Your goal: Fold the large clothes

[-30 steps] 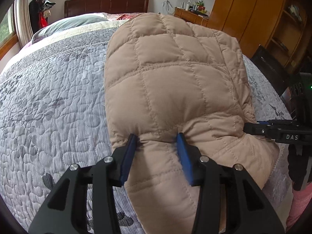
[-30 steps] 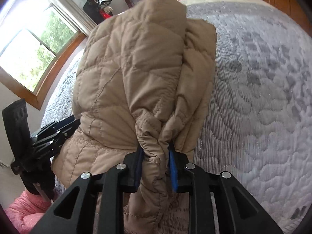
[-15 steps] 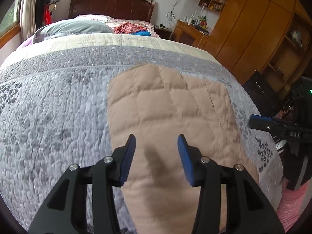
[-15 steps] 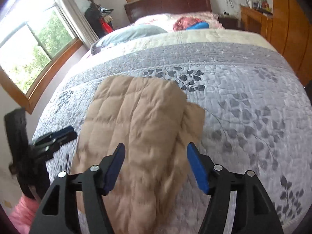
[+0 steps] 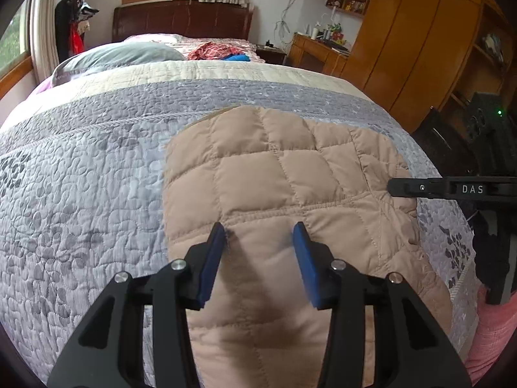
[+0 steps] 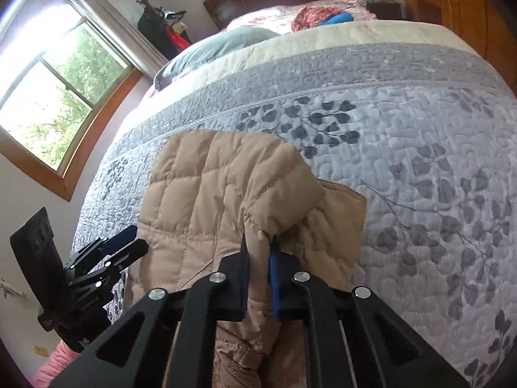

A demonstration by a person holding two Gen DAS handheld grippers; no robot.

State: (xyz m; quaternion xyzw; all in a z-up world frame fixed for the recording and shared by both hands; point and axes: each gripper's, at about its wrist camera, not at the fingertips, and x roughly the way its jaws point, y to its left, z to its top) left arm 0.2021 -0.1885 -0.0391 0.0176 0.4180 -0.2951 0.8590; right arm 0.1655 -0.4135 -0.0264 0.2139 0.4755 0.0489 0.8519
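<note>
A tan quilted puffer jacket is lying folded on the grey patterned bed quilt, near the bed's foot edge — its stitched squares facing up. On its right side a puffy fold is standing raised above the flatter layer beneath — that edge is bunching into gathered wrinkles.
</note>
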